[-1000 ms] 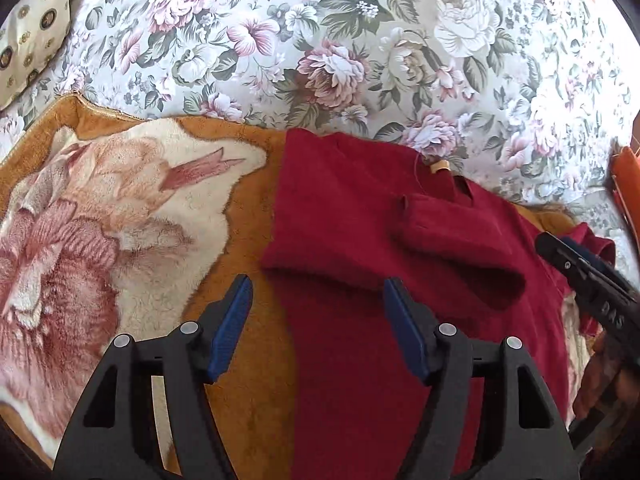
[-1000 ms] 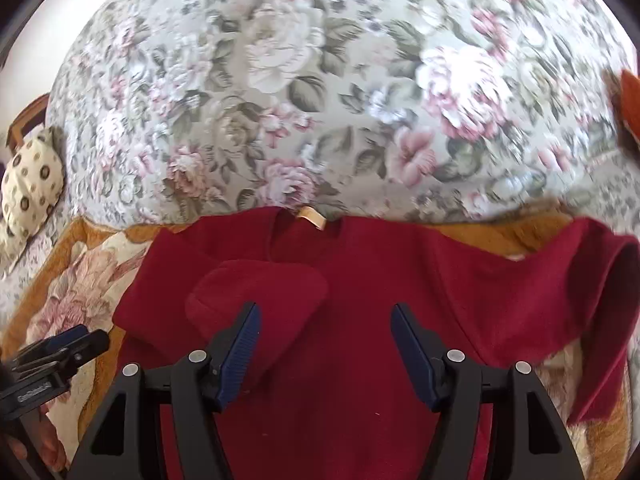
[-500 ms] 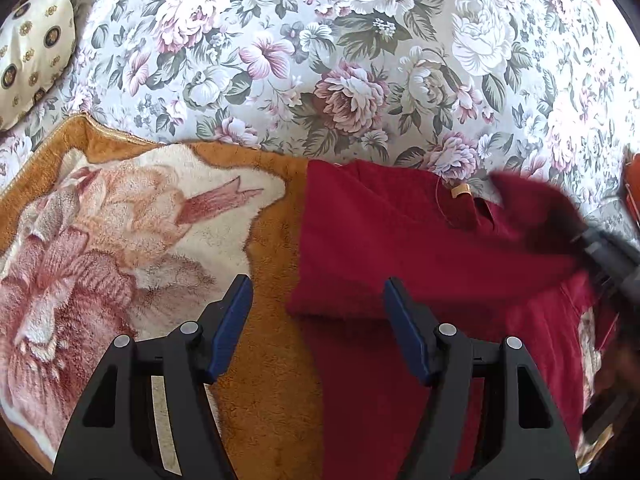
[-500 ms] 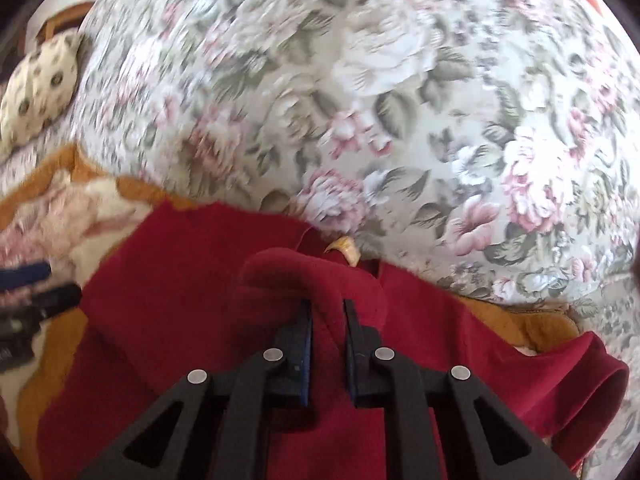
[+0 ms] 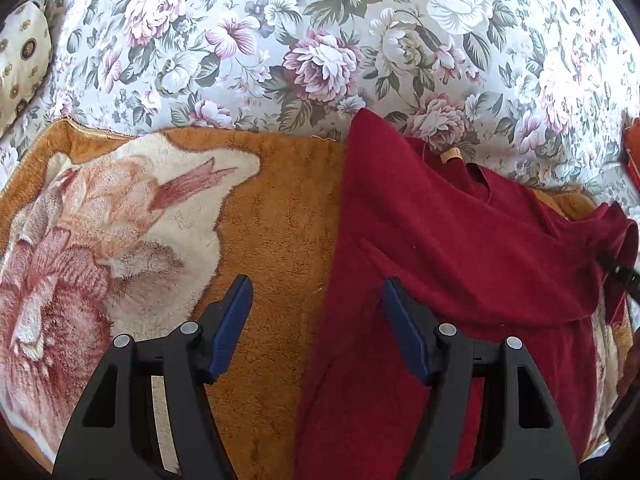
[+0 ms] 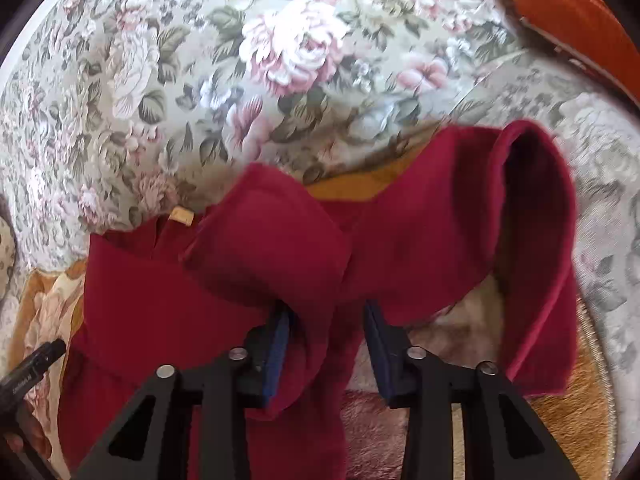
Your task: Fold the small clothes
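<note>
Releasing the red garment's sleeve (image 6: 272, 248), the right gripper (image 6: 326, 344) was opening; the left gripper (image 5: 316, 328), spread and empty, hovered. Next probably: fold the opposite sleeve.

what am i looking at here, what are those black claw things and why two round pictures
The black claws are hand-held grippers, one in each of a person's hands; no robot is involved. Each round picture comes from a wide-angle camera on one gripper, looking along its fingers. The left gripper hangs open and empty, straddling the edge of a dark red top. The top lies on an orange plush blanket spread over a floral bedcover. In the other view the right gripper is opening, with a folded red sleeve draped between its blue pads.
</note>
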`<state>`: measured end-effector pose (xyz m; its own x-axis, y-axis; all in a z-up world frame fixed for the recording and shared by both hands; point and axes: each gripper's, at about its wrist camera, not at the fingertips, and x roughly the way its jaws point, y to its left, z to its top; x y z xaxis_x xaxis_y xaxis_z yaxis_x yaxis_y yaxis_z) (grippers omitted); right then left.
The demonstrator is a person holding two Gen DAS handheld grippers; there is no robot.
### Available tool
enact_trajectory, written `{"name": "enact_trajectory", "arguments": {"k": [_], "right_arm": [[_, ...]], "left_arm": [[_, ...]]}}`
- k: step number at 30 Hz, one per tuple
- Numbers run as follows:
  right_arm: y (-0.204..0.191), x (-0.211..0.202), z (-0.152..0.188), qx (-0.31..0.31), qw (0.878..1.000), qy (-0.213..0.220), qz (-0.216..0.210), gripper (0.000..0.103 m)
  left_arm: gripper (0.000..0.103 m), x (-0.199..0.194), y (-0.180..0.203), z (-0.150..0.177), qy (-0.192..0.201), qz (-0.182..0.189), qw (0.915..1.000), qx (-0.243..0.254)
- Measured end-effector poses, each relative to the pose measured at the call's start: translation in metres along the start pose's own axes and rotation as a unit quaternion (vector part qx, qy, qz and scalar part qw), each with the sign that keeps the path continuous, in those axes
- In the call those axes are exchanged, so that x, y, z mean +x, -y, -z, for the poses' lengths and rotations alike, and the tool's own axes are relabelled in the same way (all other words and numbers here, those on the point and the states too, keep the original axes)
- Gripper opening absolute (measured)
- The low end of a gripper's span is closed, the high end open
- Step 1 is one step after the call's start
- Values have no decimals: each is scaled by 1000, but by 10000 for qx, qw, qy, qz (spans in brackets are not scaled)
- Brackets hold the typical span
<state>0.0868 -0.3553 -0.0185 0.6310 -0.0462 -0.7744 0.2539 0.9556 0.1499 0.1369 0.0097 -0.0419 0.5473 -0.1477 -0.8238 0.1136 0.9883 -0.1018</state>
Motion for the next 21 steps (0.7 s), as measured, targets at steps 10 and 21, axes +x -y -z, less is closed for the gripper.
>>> {"name": "enact_trajectory", "arguments": {"k": [10,21], "right_arm": [[-100,-34,-9,-1031,9817,568,-1497,43],[-246,70,-44,-2326,9566,-239,-1739,56]], "left_arm": [[68,10,-10,5,-466,-423,9979,169],[68,26,-27,7,-798,-393,9960,-10]]}}
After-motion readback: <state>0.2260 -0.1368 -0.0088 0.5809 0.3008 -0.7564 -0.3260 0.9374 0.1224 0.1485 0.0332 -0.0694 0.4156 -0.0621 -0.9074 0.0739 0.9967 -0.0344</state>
